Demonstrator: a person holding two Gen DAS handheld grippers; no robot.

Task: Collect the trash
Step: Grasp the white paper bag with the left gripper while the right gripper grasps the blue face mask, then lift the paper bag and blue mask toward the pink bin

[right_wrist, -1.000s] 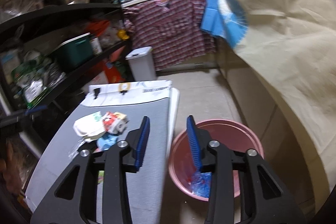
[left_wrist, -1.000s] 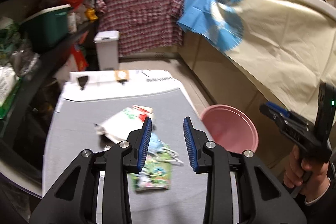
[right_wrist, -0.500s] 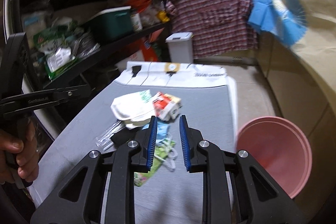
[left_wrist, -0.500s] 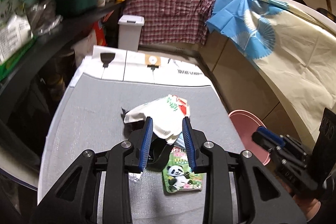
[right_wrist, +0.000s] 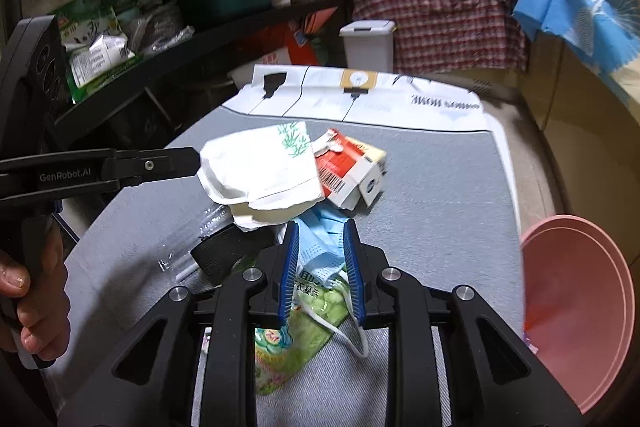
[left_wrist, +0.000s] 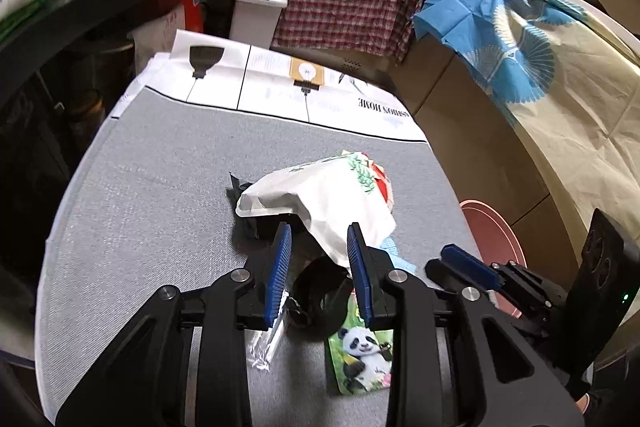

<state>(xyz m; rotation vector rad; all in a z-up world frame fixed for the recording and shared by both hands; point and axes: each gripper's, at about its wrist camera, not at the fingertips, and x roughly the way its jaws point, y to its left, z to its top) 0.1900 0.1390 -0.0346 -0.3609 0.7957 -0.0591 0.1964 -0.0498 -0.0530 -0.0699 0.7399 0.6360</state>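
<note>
Both hand-held grippers lower over trash pile (right_wrist: 288, 183); pink basin (right_wrist: 580, 307) beside.

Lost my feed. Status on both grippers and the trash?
Left gripper jaws open over white bag. Right gripper jaws opening, astride blue mask. Trash piled; pink bin clear.

Each camera rides on a gripper and looks forward and down along its jaws, close over the grey bench (left_wrist: 152, 187). The left wrist view faces the white paper bag (left_wrist: 328, 203) from the near left, with the right gripper (left_wrist: 464, 263) at its right edge. The right wrist view looks from the near right, the left gripper (right_wrist: 188, 159) entering from its left. Both share the bag, the pink tub (right_wrist: 580, 307) and the far white bin (right_wrist: 368, 43).
</note>
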